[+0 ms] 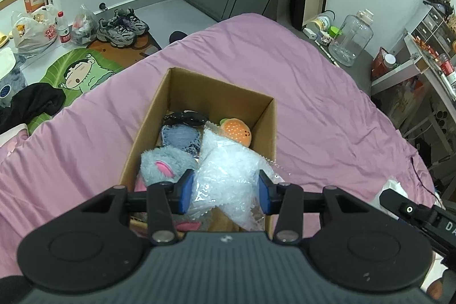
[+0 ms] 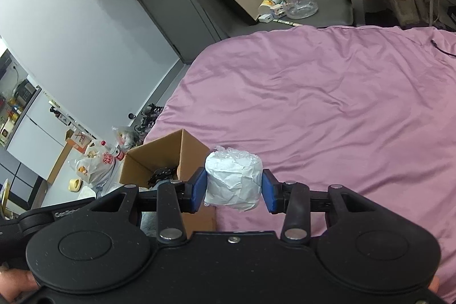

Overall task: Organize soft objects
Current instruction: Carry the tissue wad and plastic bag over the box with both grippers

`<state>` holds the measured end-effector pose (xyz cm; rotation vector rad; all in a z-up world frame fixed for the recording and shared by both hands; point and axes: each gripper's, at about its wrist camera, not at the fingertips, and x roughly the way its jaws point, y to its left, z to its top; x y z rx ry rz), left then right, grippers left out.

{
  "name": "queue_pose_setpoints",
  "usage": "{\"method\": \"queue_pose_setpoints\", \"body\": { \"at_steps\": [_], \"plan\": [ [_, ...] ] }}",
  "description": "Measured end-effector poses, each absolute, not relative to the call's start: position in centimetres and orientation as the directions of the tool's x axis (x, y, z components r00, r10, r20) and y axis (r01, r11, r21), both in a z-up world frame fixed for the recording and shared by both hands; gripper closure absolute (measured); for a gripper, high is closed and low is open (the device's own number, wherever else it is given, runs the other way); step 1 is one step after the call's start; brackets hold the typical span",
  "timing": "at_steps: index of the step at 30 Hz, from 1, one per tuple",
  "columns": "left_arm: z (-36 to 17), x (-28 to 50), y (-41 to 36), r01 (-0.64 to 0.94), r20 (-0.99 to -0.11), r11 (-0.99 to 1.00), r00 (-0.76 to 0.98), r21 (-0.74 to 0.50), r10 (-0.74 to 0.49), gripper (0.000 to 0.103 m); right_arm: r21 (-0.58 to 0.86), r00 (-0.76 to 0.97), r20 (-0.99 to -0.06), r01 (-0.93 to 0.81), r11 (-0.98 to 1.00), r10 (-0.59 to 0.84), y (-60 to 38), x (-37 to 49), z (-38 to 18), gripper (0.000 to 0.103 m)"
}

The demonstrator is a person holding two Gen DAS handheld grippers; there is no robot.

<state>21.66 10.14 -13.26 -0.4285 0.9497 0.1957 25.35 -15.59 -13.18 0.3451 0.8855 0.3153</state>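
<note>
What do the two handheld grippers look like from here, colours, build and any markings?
Both match: the left gripper and right gripper have blue pads on black fingers, black linkage arms with silver pivot pins, and two round black discs on the body. The left body has a ribbed grey face; the right one is plain black. White lettering shows on each gripper's side where it appears in the other's view, too cut off to read. No sleeves visible.

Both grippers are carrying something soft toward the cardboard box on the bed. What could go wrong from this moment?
1. The brown cardboard box already looks crowded with a grey plush toy and an orange plush, so the clear bubble-wrap bag in the left gripper may spill over the rim.
2. The white wrapped roll in the right gripper could squash or slip.
</note>
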Motion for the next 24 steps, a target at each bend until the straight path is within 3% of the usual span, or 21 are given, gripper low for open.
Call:
{"method": "queue_pose_setpoints", "body": {
  "at_steps": [10, 14, 24],
  "plan": [
    [-16.1, 23.1, 9.9, -0.357, -0.854, 0.902, 0.52, -0.245, -0.027, 0.055, 0.407, 0.578, -0.703, -0.151, 0.901, 0.415, -14.2, 25.8, -13.4, 0.062],
    [-16.6, 23.4, 10.1, -0.35, -0.852, 0.899, 0.521, -0.264, -0.047, 0.041, 0.401, 0.569, -0.71, -0.159, 0.902, 0.416, -13.5, 26.5, -13.9, 0.062],
    [-15.6, 23.8, 11.8, -0.366, -0.838, 0.884, 0.543, -0.29, -0.05, 0.04, 0.39, 0.561, -0.711, -0.188, 0.901, 0.425, -10.5, 28.5, -14.3, 0.062]
  ]
}}
